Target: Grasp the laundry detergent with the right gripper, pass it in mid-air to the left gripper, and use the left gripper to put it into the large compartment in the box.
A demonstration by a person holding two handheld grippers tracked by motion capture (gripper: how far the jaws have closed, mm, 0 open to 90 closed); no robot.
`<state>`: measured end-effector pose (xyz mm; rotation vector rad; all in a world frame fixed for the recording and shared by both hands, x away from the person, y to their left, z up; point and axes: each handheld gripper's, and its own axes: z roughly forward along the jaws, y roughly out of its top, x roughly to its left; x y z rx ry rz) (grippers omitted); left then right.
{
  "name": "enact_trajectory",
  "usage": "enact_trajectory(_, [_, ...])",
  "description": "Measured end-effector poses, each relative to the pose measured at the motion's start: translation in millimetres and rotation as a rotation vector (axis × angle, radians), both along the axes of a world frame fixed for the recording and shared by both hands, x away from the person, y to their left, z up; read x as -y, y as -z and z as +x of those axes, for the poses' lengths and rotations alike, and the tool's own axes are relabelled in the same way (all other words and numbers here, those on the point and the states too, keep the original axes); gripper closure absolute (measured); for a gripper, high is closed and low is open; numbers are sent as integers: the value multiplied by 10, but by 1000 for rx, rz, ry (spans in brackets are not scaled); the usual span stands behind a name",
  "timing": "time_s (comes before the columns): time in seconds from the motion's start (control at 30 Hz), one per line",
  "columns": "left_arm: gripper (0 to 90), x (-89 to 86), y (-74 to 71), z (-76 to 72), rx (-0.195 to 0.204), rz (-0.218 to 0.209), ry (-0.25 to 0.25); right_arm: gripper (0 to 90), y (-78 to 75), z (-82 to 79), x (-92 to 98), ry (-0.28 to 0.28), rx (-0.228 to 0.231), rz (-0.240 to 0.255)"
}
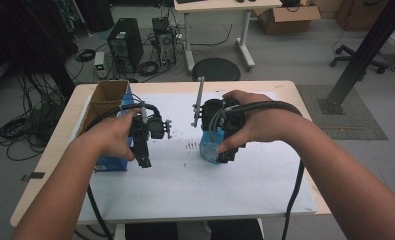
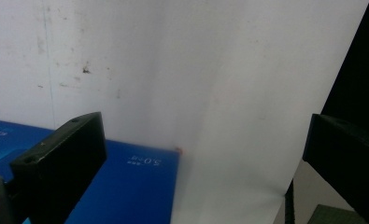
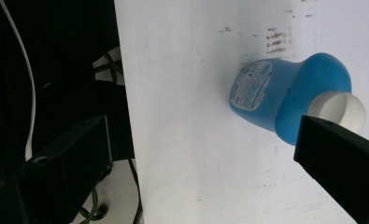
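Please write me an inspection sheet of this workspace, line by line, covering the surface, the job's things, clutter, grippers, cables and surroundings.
Surface: wooden table covered by a white sheet with small dark marks.
Job's things: blue bottle with a white cap, standing on the sheet; blue box lying flat at the sheet's left side.
Clutter: open cardboard box at the table's far left corner.
Grippers: left gripper open above the blue box's edge; right gripper open above the bottle, not touching it.
Cables: a black cable trails from each gripper off the near edge.
Surroundings: computer towers, floor cables, round stool, second desk, office chair.
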<state>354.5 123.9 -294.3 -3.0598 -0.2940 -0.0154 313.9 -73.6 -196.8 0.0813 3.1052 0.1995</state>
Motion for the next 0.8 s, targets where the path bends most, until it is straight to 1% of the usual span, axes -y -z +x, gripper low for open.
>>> enact_trajectory(0.1, [2, 7, -15, -5, 3, -2, 2, 39, 7, 2, 2, 0, 0, -9])
enact_trajectory(0.13, [2, 11, -26, -10, 6, -11, 2, 40, 12, 2, 4, -1, 1, -11])
enact_trajectory(0.2, [2, 20, -39, -12, 5, -13, 5, 39, 24, 12, 17, 2, 10, -14])
enact_trajectory(0.3, [2, 24, -47, -20, 7, -12, 1, 40, 39, 19, 36, 1, 13, -7])
enact_trajectory(0.33, [2, 26, -55, -41, 14, -19, 4, 41, 61, 16, 70, 9, 16, 9])
enact_trajectory(0.4, [2, 32, -72, -62, 22, -18, 17, 41, 78, 13, 92, 12, 14, 15])
enact_trajectory(0.57, [2, 24, -99, -142, 10, -13, 5, 41, 140, 0, 179, 23, 5, 25])
enact_trajectory(0.67, [2, 14, -109, -180, 15, -9, 4, 41, 172, -8, 209, 28, 7, 33])
enact_trajectory(0.73, [2, -6, -126, -249, 14, -18, 2, 42, 252, -32, 272, 42, -1, 46])
enact_trajectory(0.77, [2, -6, -126, -249, 14, -18, 2, 42, 270, -34, 287, 43, -1, 48])
enact_trajectory(0.8, [2, -14, -124, -295, 10, -12, -1, 43, 293, -37, 308, 49, -5, 50])
